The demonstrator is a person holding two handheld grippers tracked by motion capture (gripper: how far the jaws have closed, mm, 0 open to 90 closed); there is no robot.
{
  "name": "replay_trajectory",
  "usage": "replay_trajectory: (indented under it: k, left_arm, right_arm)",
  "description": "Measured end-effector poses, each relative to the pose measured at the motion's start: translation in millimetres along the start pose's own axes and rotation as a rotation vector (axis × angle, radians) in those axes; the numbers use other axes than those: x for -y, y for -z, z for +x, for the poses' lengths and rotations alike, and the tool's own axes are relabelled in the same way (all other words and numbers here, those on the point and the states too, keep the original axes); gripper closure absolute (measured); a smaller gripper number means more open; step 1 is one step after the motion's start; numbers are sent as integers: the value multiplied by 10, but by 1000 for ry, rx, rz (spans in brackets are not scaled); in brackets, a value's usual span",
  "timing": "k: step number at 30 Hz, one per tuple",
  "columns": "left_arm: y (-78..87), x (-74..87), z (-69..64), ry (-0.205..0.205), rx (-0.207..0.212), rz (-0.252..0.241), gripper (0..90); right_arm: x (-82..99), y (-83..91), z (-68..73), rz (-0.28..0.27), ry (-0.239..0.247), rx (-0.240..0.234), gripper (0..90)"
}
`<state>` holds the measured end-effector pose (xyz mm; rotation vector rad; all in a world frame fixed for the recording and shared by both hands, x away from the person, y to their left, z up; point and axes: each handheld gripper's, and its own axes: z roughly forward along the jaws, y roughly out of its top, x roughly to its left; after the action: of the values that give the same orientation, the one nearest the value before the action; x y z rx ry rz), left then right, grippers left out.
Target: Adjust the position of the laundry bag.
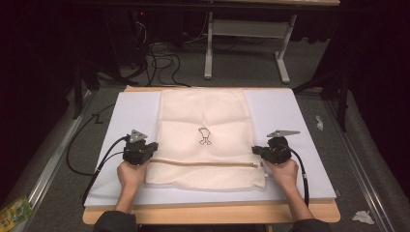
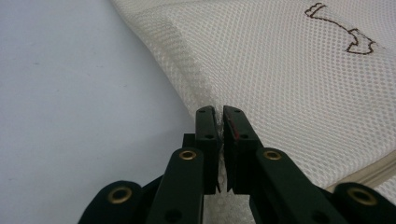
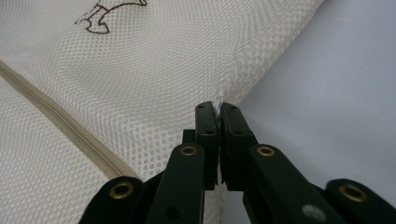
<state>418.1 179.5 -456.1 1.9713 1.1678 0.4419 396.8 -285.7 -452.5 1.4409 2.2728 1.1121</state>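
White table top (image 1: pixel 290 111), mesh bag (image 1: pixel 203 116) flat btwn grippers, left gripper (image 2: pixel 219 112) & right gripper (image 3: pixel 217 107) each pinching its side edge

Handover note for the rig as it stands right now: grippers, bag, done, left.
Left gripper: shut on the left edge of the cream mesh laundry bag.
Right gripper: shut on the bag's right edge.
The bag lies on the white board, its near part folded up along the beige zipper; a small brown embroidered mark faces up.
Done: both edges pinched.
Left: probably the next fold; release not yet done.
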Motion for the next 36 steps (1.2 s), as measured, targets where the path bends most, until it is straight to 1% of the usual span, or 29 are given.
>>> replay_trajectory:
  k: [4,8,10,13,16,17,20,23,24,27,31,33,36]
  left_arm:
    - [-15,9,-2,-4,-2,4,849]
    - [-13,20,-3,-7,0,-2,831]
    - [-11,26,1,-2,4,-7,819]
    - [-3,36,-8,-13,-1,-11,810]
    - [7,44,-23,-16,-1,-25,788]
    - [14,46,-27,-19,1,-33,776]
    - [38,45,-36,-22,3,-50,741]
    - [60,50,-48,-28,3,-65,693]
    - [62,54,-60,-25,5,-74,677]
    - [76,72,-103,-42,6,-79,627]
    - [74,104,-171,-57,25,-101,582]
    - [68,121,-203,-63,35,-105,562]
    - [35,154,-250,-72,46,-94,545]
  right_arm:
    - [-1,0,8,-4,-1,3,869]
    - [0,3,12,-3,-3,6,845]
    - [1,4,7,-2,-4,5,818]
    - [5,12,1,-1,1,12,781]
    - [13,31,-4,-5,-12,14,745]
    - [15,35,-7,-9,-14,15,735]
    - [18,40,-18,-15,-19,17,668]
    - [20,51,-24,-23,-35,24,611]
    - [22,55,-31,-27,-37,21,598]
    - [34,64,-38,-29,-48,15,559]
    - [58,74,-38,-20,-64,6,518]
    - [67,82,-39,-15,-69,3,501]
    - [85,91,-26,-10,-78,-5,479]
